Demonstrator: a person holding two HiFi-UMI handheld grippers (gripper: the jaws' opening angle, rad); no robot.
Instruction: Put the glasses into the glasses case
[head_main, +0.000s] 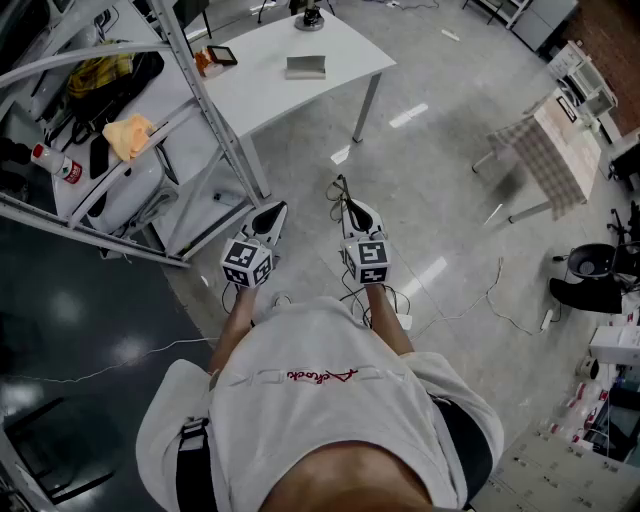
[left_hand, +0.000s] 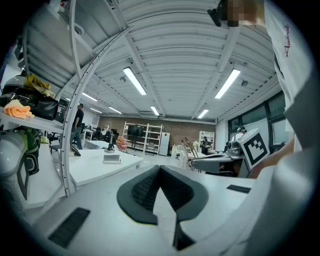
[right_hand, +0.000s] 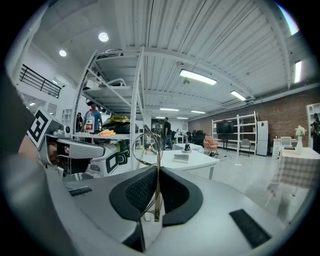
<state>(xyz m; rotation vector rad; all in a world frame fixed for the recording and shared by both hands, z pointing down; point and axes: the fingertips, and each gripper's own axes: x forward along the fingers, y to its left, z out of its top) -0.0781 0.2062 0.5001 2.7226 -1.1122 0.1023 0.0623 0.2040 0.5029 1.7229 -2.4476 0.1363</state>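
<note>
My right gripper (head_main: 349, 206) is shut on a pair of thin wire-framed glasses (head_main: 340, 192), held out in front of the person's chest above the floor. In the right gripper view one temple runs down between the pads and a lens ring (right_hand: 146, 146) stands above my right gripper (right_hand: 158, 171). My left gripper (head_main: 271, 212) hangs beside it, shut with nothing in it; its pads meet at the tip in the left gripper view (left_hand: 160, 168). A grey glasses case (head_main: 305, 67) (left_hand: 112, 159) (right_hand: 180, 158) lies on the white table (head_main: 270, 85) ahead, well out of reach.
A metal shelf rack (head_main: 200, 95) stands at the left with a yellow cloth (head_main: 129, 135), a bottle (head_main: 53, 163) and bags. A checked-cloth table (head_main: 548, 150) is at the right. Cables (head_main: 470, 305) trail over the floor. A small dark device (head_main: 220, 56) lies on the white table.
</note>
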